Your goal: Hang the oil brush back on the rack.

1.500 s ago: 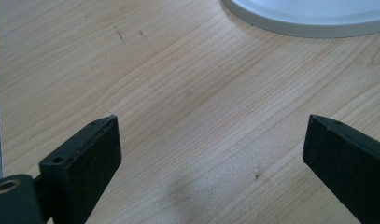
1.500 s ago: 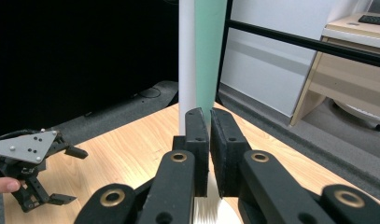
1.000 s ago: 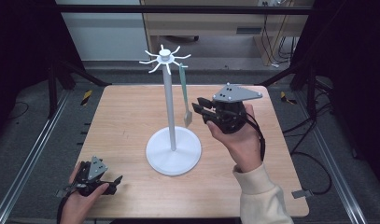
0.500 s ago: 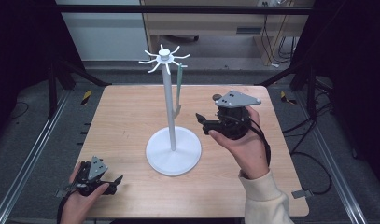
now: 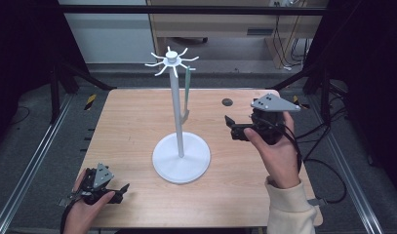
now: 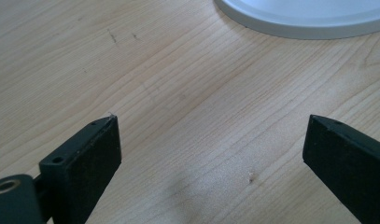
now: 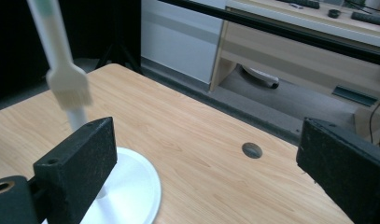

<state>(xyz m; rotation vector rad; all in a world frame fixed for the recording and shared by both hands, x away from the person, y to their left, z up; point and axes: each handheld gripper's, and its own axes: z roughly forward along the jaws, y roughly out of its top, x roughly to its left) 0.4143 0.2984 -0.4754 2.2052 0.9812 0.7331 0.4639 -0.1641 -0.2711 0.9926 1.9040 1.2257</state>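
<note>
Mid-table white stand (image 5: 180,156) with hanging brush (image 5: 187,95); bare tabletop (image 5: 132,126) elsewhere.

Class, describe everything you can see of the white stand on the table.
The white stand has a round flat base, a thin upright pole and curved hooks spread at the top like spokes. It looks like painted metal or plastic. It stands upright near the middle of the wooden table. A pale green brush hangs from one hook, bristles down. Neither pair of tongs touches it.

The wooden table (image 5: 137,122) stood on a grey floor (image 5: 35,146), with a white wall (image 5: 108,34) and a light brown desk (image 5: 220,24) behind it.
</note>
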